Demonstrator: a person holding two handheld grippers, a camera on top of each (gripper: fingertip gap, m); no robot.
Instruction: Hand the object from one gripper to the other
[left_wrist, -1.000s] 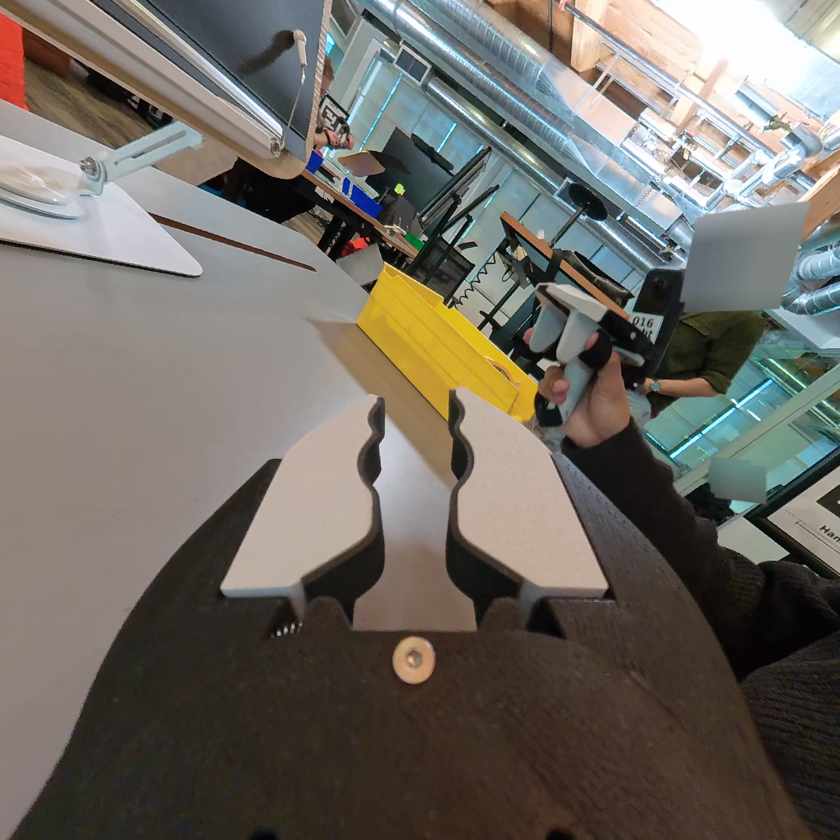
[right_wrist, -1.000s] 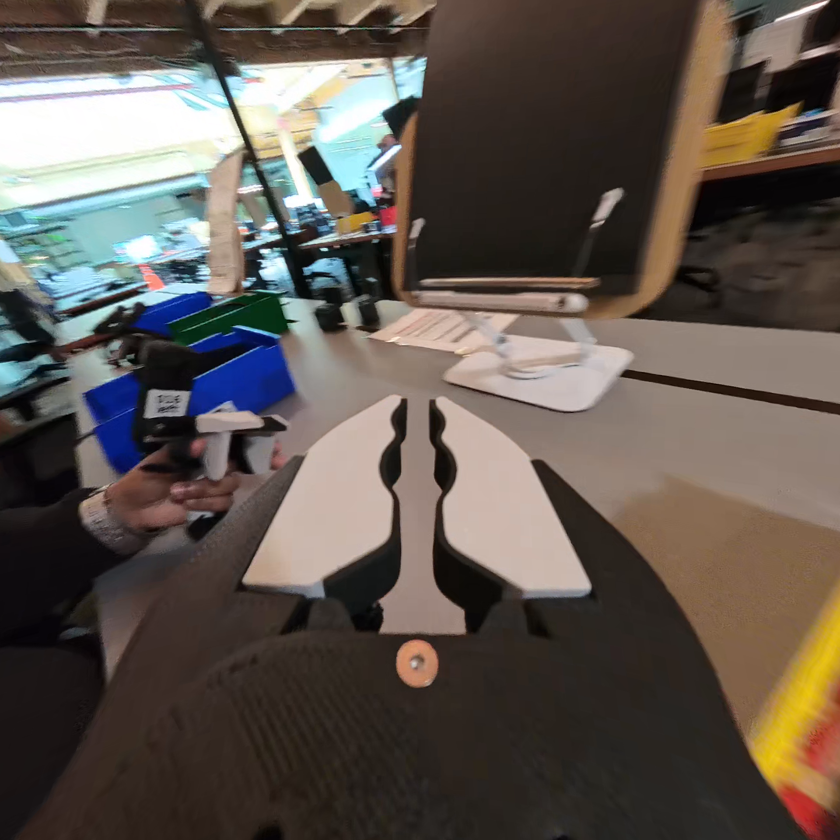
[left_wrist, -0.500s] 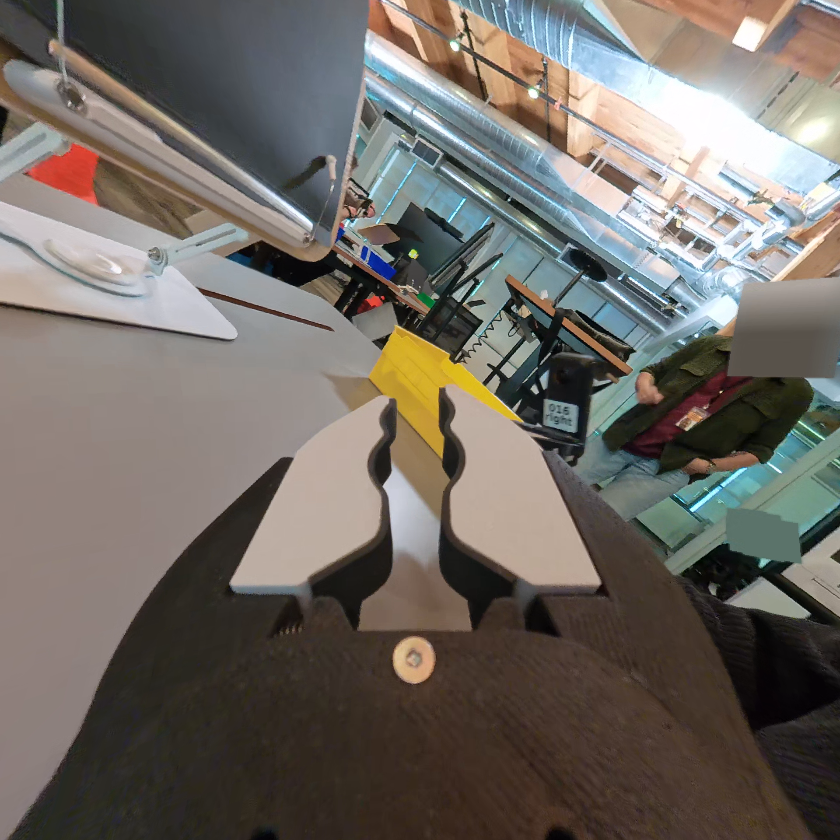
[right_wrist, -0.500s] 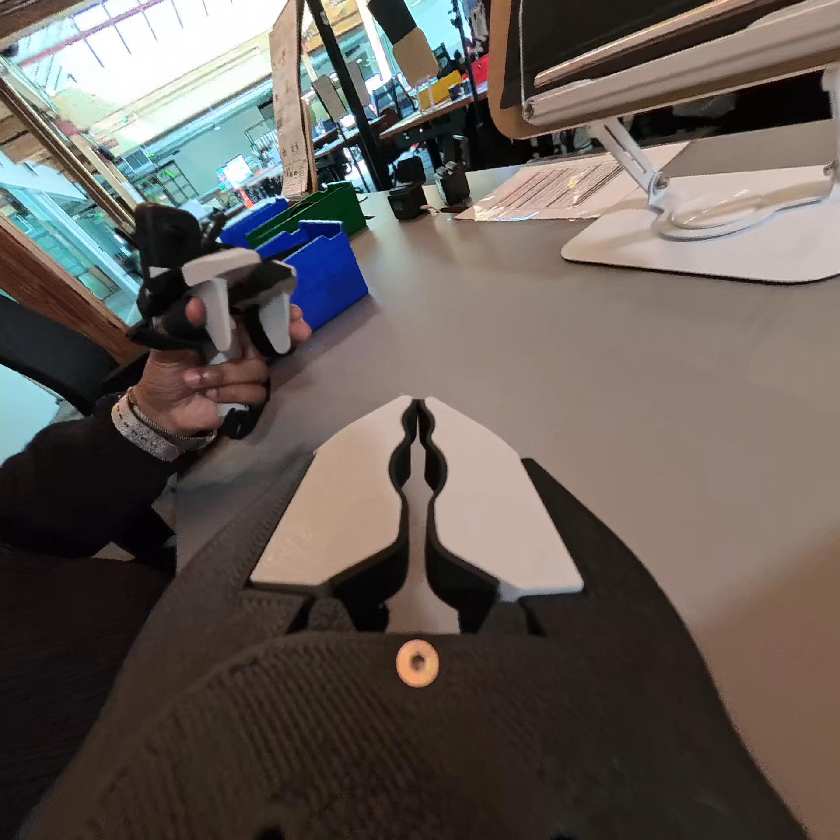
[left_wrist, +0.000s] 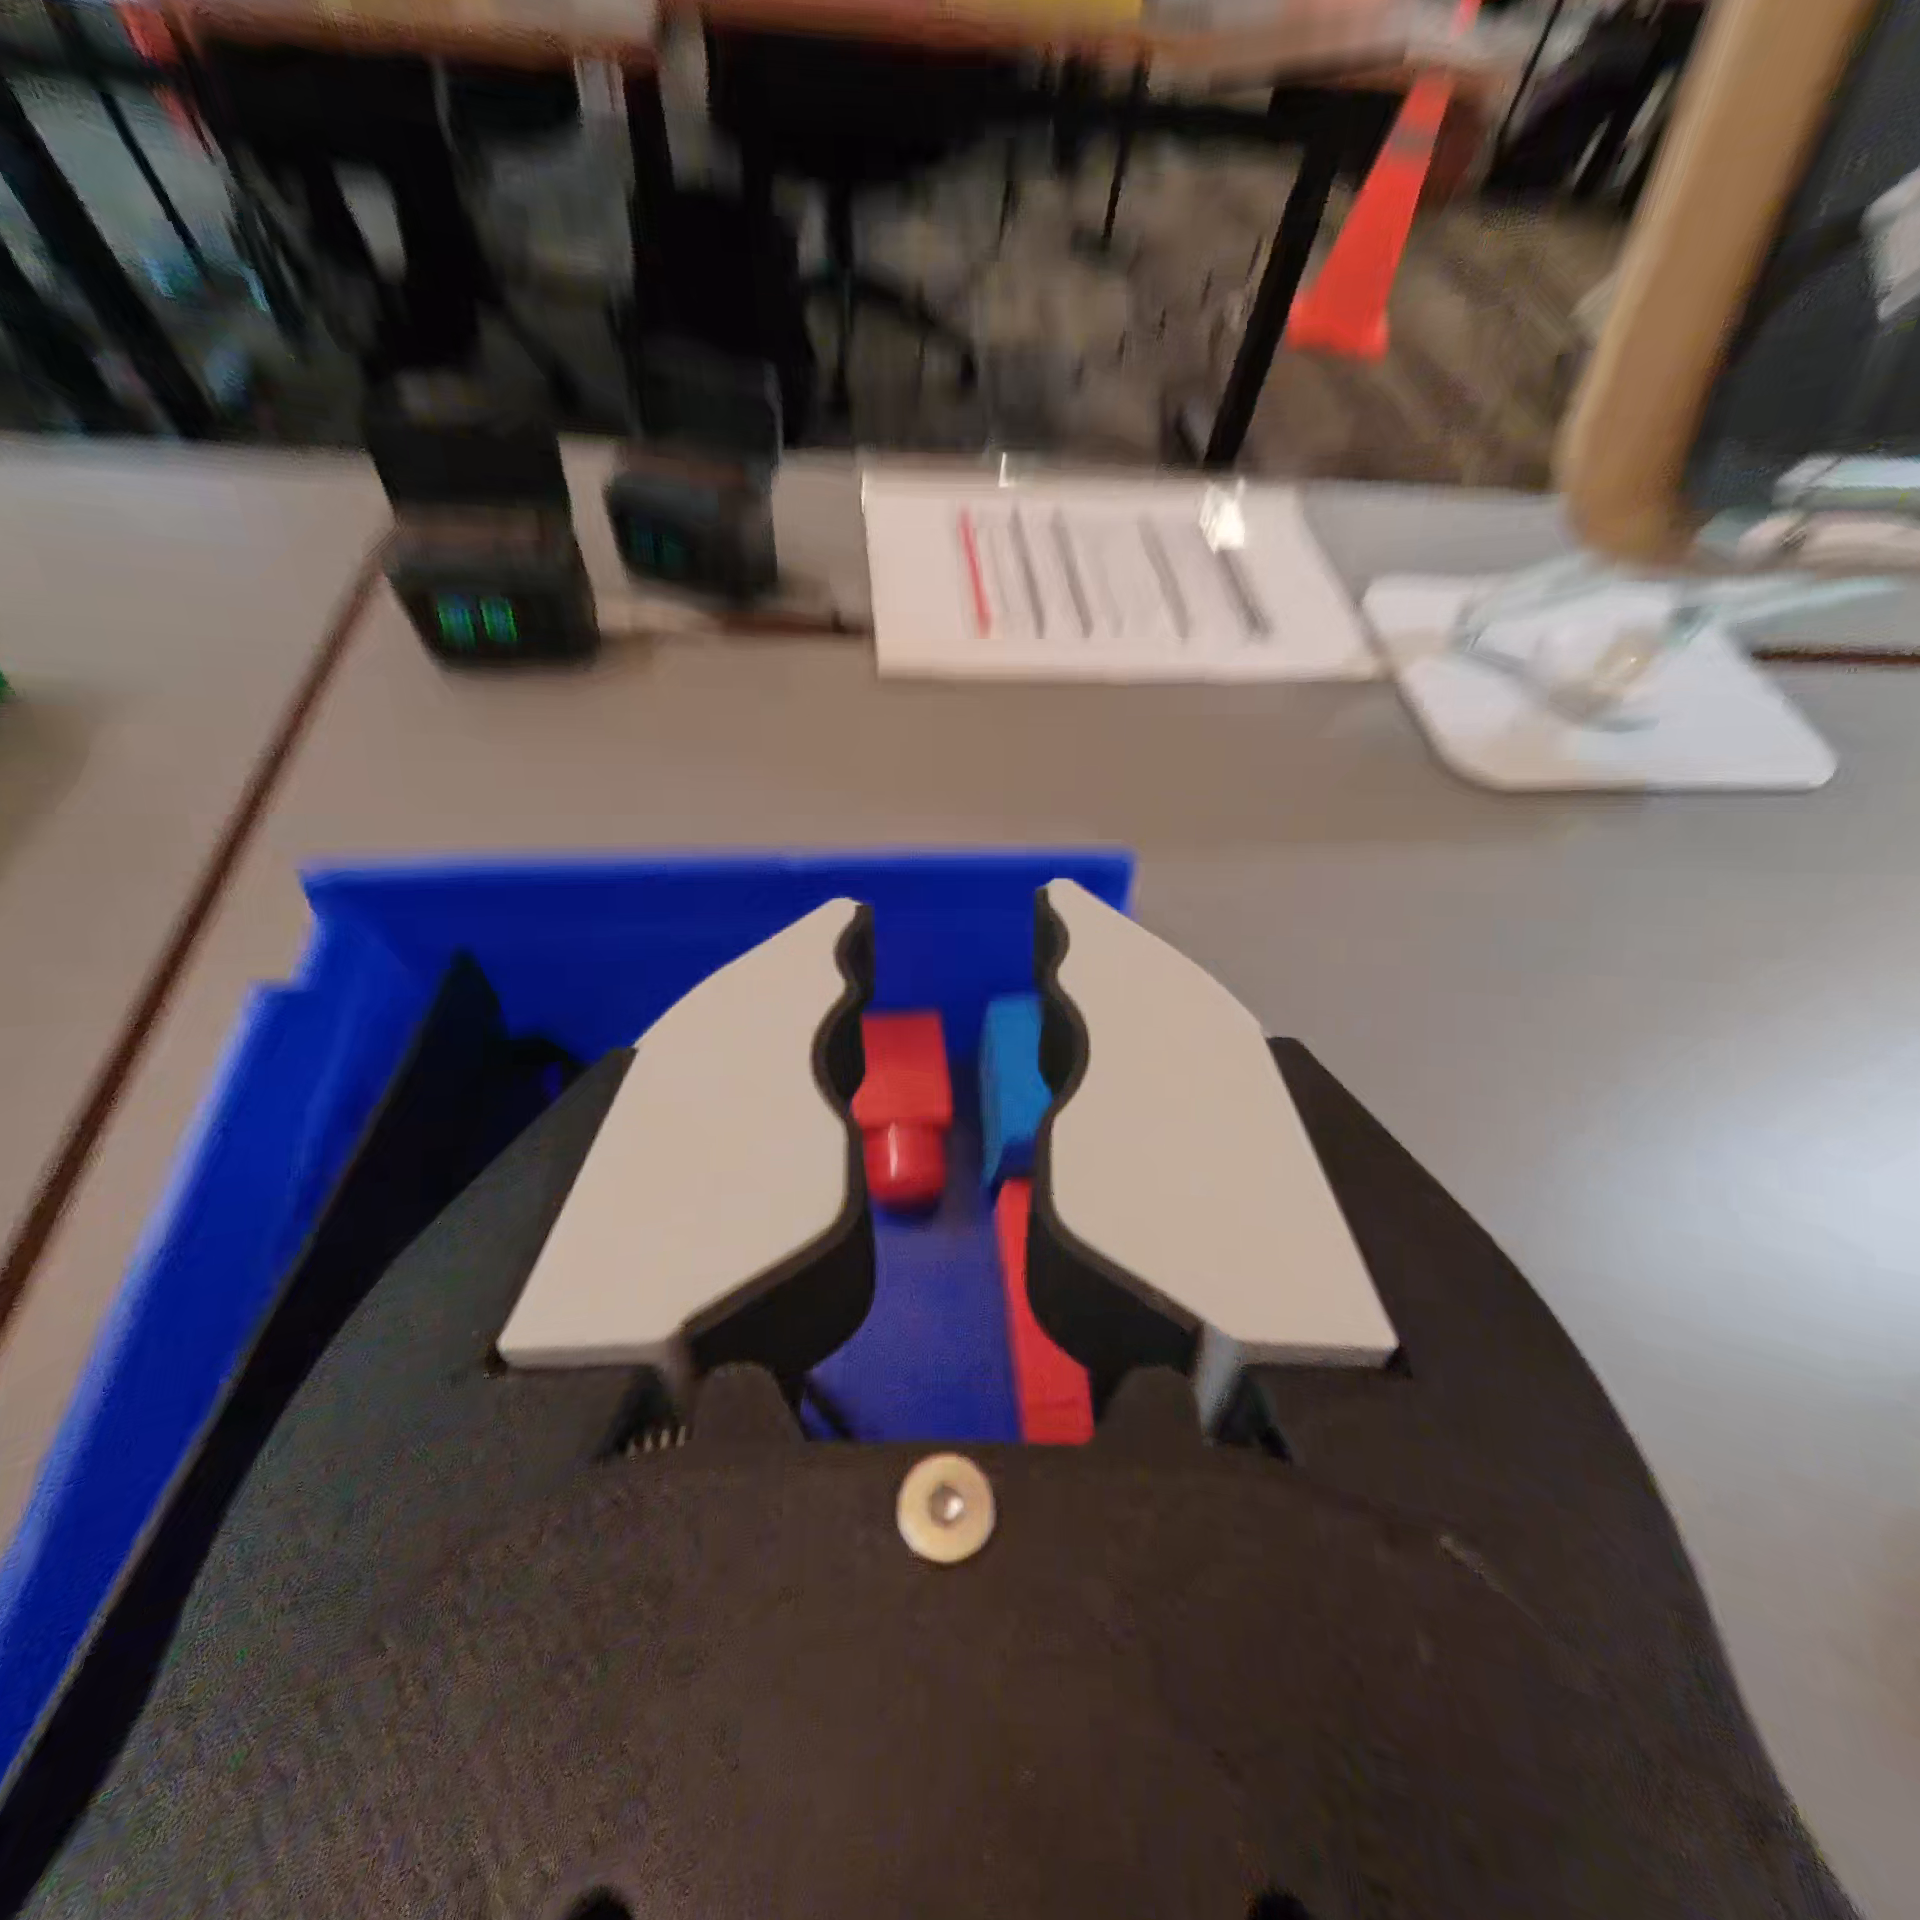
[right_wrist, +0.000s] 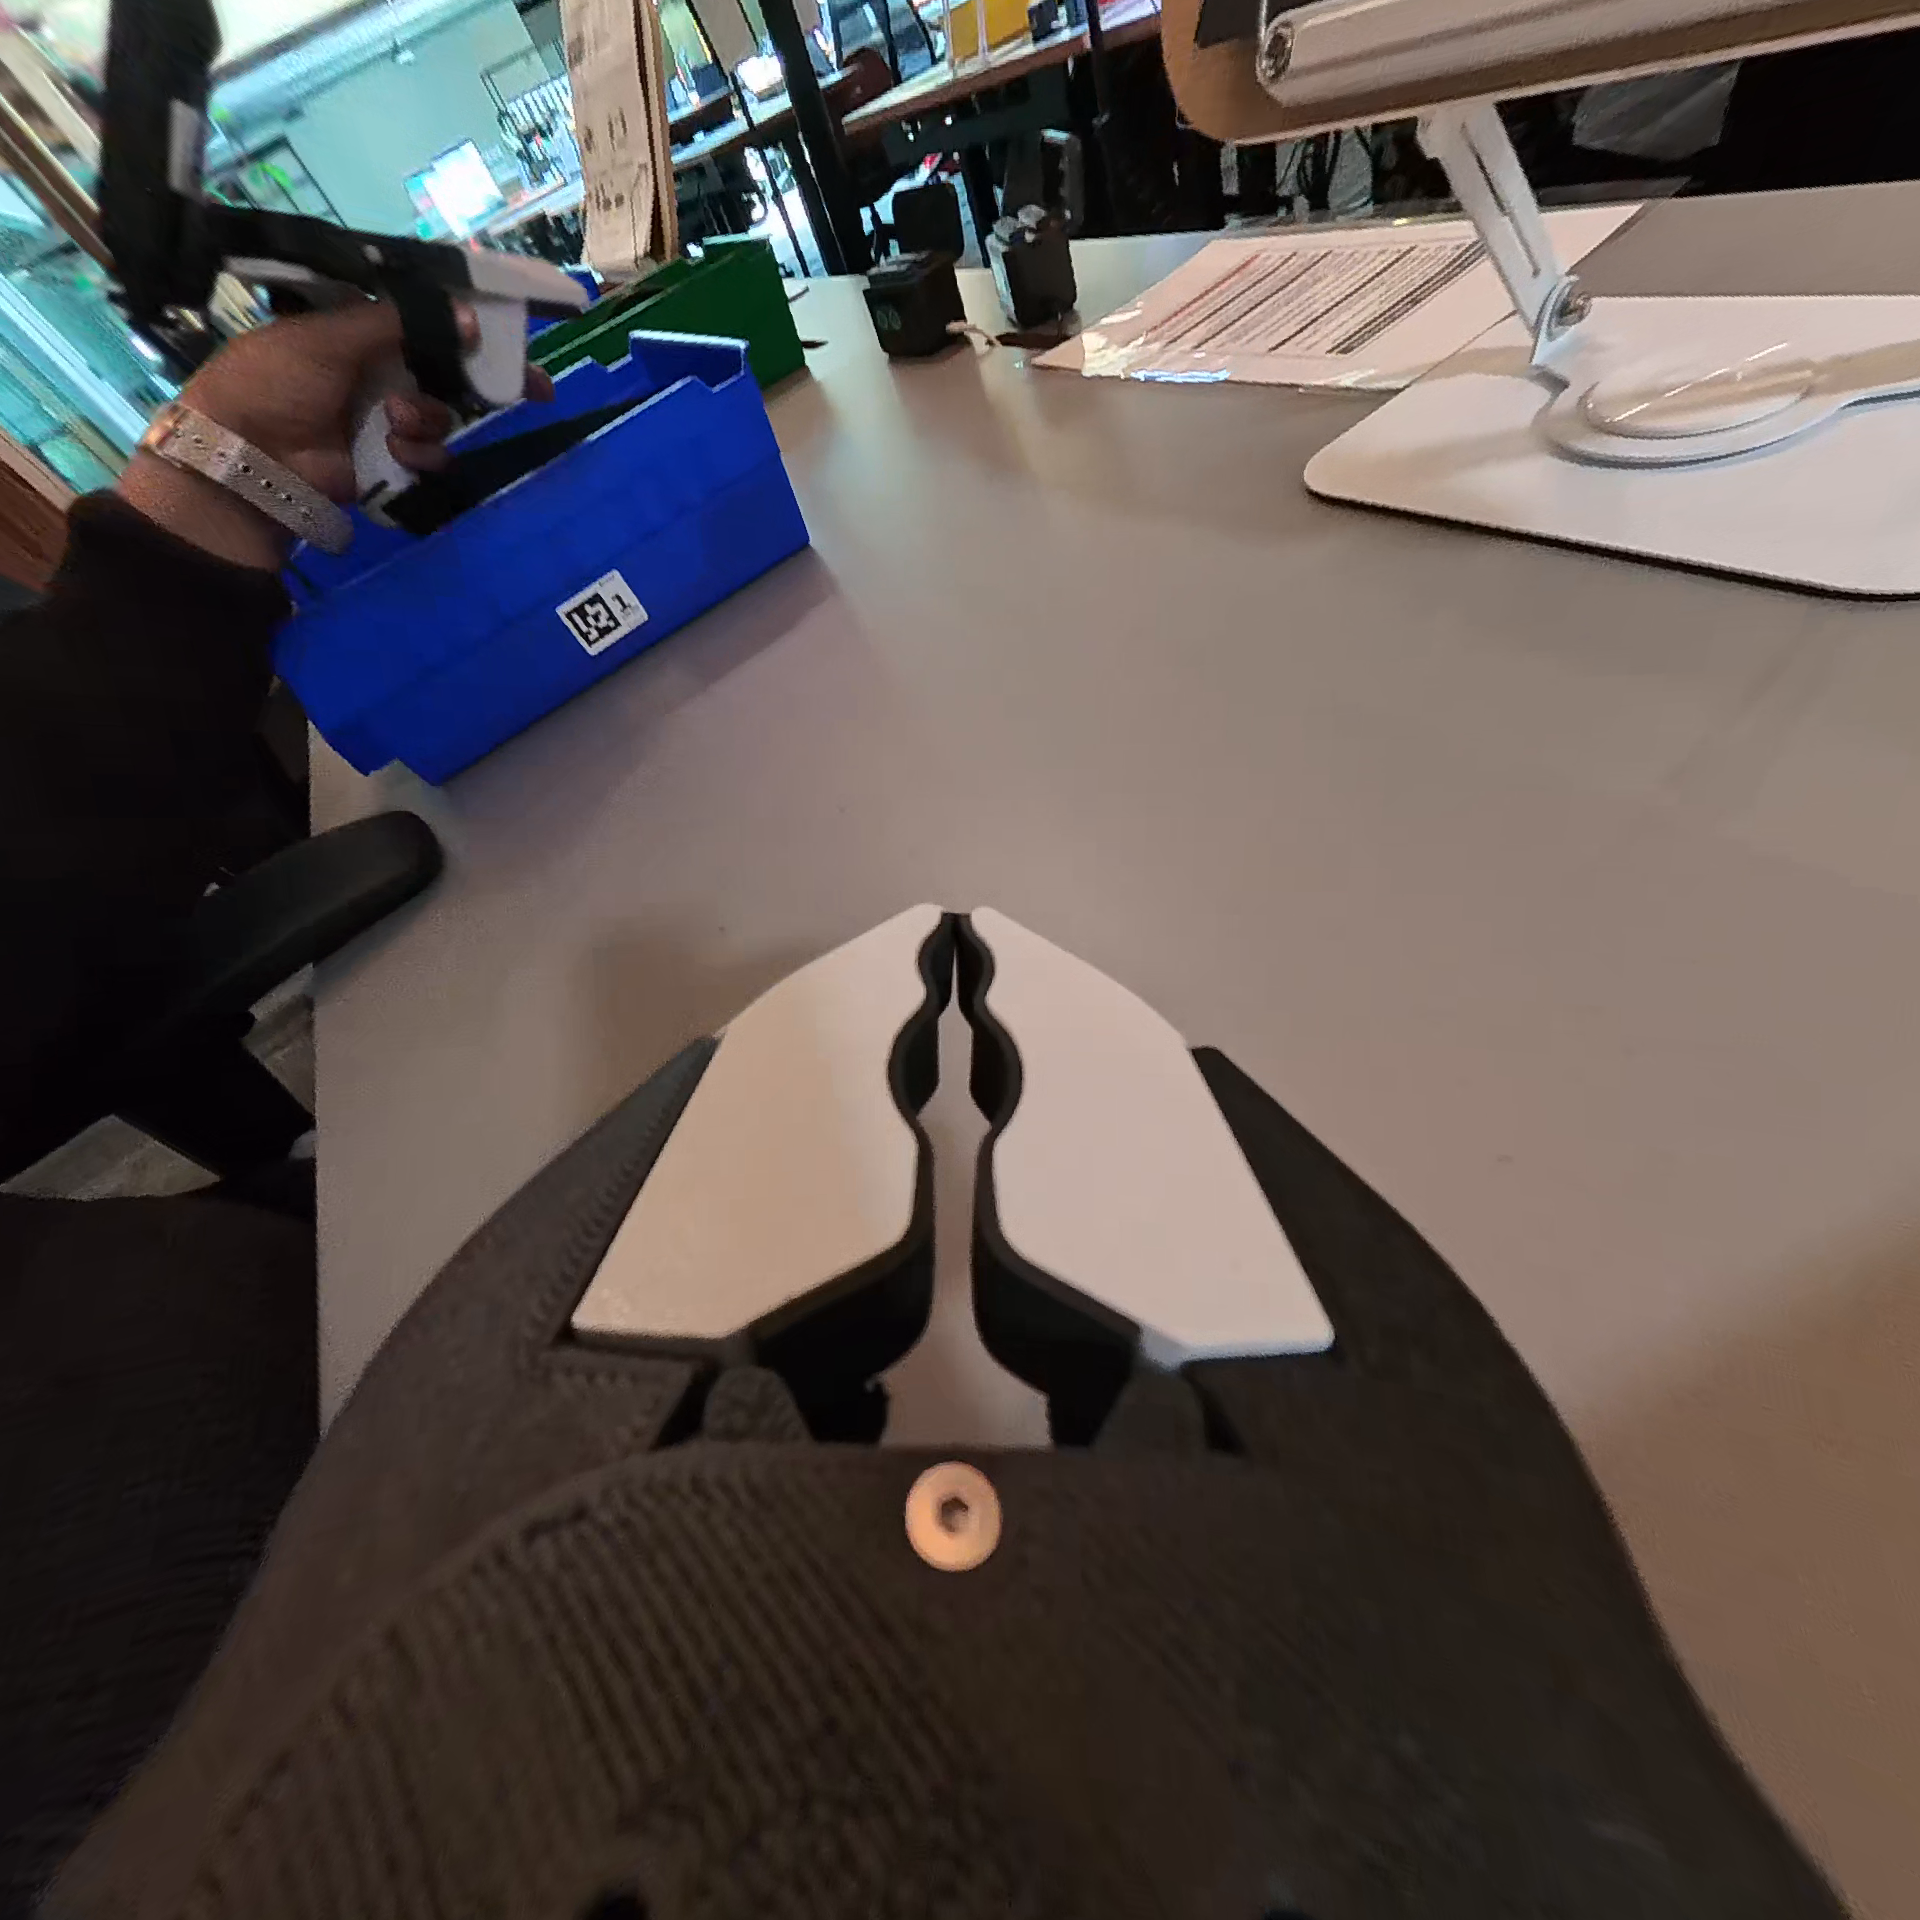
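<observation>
My left gripper (left_wrist: 948, 914) is open and hovers over a blue bin (left_wrist: 665, 914). Between its fingers I see a red block with a rounded end (left_wrist: 902, 1101), a light blue block (left_wrist: 1010, 1070) and a red strip (left_wrist: 1039, 1330) on the bin floor. It holds nothing. In the right wrist view the same bin (right_wrist: 540, 582) stands at the left, with the left gripper (right_wrist: 499, 312) held by a hand above it. My right gripper (right_wrist: 954, 920) is shut and empty, low over the grey table (right_wrist: 1247, 779), well to the right of the bin.
A white stand base (right_wrist: 1621, 488) and a printed sheet (right_wrist: 1299, 301) lie at the back right. Two small black devices (left_wrist: 488, 551) stand behind the bin. A green bin (right_wrist: 717, 301) sits beyond the blue one. A chair armrest (right_wrist: 312, 894) is at the table's left edge. Some 45 cm of space lies between my two pairs of fingers.
My left gripper swung from facing the room down over the blue bin and opened wider. My right gripper closed fully and sank lower over the table.
</observation>
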